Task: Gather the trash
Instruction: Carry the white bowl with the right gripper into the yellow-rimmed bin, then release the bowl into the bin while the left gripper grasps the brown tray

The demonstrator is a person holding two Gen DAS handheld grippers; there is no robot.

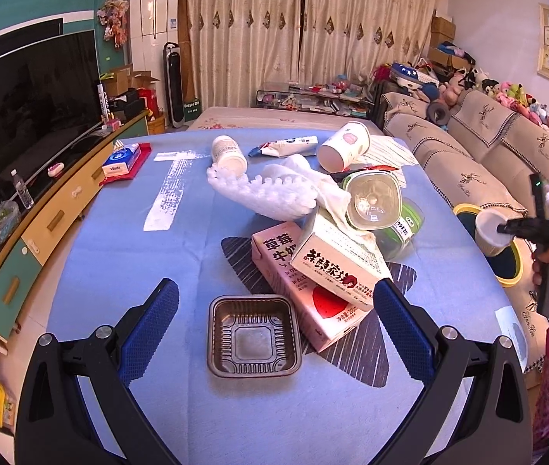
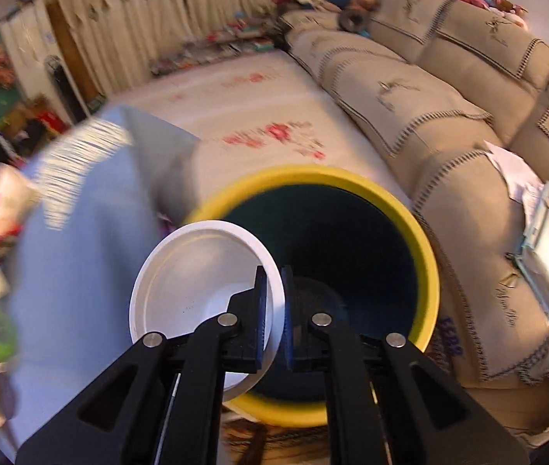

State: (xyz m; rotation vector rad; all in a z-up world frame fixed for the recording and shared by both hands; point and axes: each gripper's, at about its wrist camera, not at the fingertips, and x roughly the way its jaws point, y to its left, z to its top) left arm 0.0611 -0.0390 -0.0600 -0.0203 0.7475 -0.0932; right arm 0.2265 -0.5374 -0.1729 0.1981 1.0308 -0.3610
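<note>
My left gripper [image 1: 274, 290] is open and empty above a brown plastic tray [image 1: 254, 336] on the blue table [image 1: 119, 263]. Beyond it lies a pile of trash: a pink milk carton [image 1: 309, 302], a tea carton [image 1: 338, 261], white foam wrap [image 1: 270, 193], a pill bottle [image 1: 230, 153], a tube [image 1: 286, 145] and a paper cup [image 1: 344, 145]. My right gripper [image 2: 273, 302] is shut on the rim of a white paper cup [image 2: 197, 283], held over the yellow-rimmed trash bin [image 2: 410, 240]. The held cup [image 1: 489, 230] and bin [image 1: 511, 267] also show in the left wrist view.
A beige sofa [image 1: 480, 147] stands right of the table and bin. A TV [image 1: 30, 104] on a long cabinet [image 1: 53, 217] stands to the left. A tissue pack [image 1: 121, 161] lies at the table's far left. A clear lidded jar [image 1: 375, 199] lies in the pile.
</note>
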